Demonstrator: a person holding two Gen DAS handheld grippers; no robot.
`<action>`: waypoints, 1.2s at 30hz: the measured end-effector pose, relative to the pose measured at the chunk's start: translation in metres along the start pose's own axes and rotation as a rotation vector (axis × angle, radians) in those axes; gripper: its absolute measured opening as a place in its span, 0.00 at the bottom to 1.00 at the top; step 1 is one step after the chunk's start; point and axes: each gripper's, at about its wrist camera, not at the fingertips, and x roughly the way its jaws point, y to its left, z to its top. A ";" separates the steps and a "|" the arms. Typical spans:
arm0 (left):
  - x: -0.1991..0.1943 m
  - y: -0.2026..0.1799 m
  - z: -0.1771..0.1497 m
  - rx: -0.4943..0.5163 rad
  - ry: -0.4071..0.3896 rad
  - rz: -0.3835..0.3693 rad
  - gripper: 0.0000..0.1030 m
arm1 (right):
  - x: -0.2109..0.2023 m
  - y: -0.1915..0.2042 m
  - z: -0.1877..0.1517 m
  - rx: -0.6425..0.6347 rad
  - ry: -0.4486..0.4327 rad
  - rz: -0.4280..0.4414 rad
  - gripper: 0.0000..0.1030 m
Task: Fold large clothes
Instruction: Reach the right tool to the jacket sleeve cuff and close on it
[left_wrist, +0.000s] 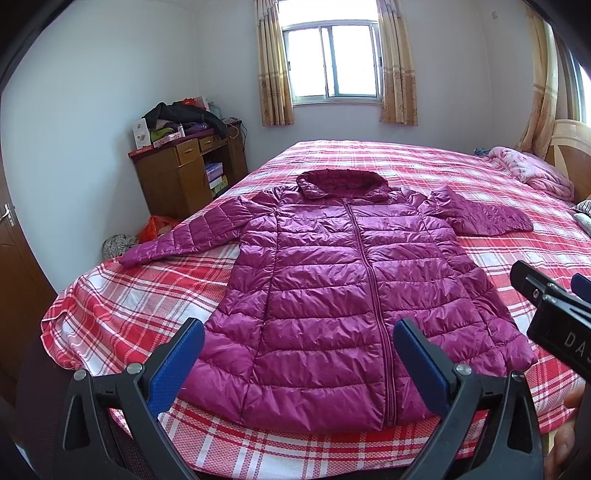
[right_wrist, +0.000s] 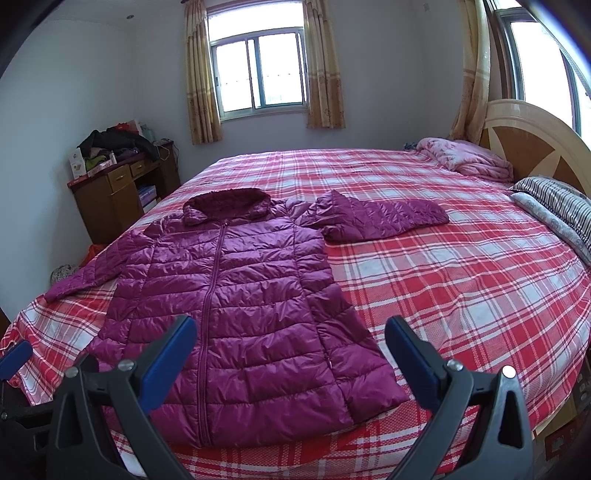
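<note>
A long magenta puffer jacket (left_wrist: 332, 280) lies flat and zipped on the bed, front up, hood at the far end, both sleeves spread out; it also shows in the right wrist view (right_wrist: 236, 295). Its left sleeve (left_wrist: 188, 236) reaches toward the bed's left edge. Its right sleeve (right_wrist: 380, 218) lies out to the right. My left gripper (left_wrist: 299, 354) is open and empty, held above the jacket's hem. My right gripper (right_wrist: 291, 354) is open and empty above the hem's right corner. The right gripper's body shows at the left wrist view's right edge (left_wrist: 554, 314).
The bed (right_wrist: 461, 280) has a red plaid sheet. A folded pink blanket (right_wrist: 465, 158) and striped pillows (right_wrist: 557, 206) lie near the headboard (right_wrist: 535, 144). A wooden cabinet (left_wrist: 184, 166) piled with clothes stands left of the bed, with bags on the floor (left_wrist: 155, 227).
</note>
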 end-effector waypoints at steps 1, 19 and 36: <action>0.003 0.001 0.001 0.001 0.000 -0.001 0.99 | 0.003 -0.001 0.002 0.002 0.003 -0.003 1.00; 0.166 0.019 0.087 -0.074 0.075 -0.005 0.99 | 0.163 -0.076 0.082 0.005 0.138 -0.165 1.00; 0.304 0.060 0.126 -0.216 0.061 0.119 0.99 | 0.294 -0.320 0.139 0.675 0.157 -0.267 0.73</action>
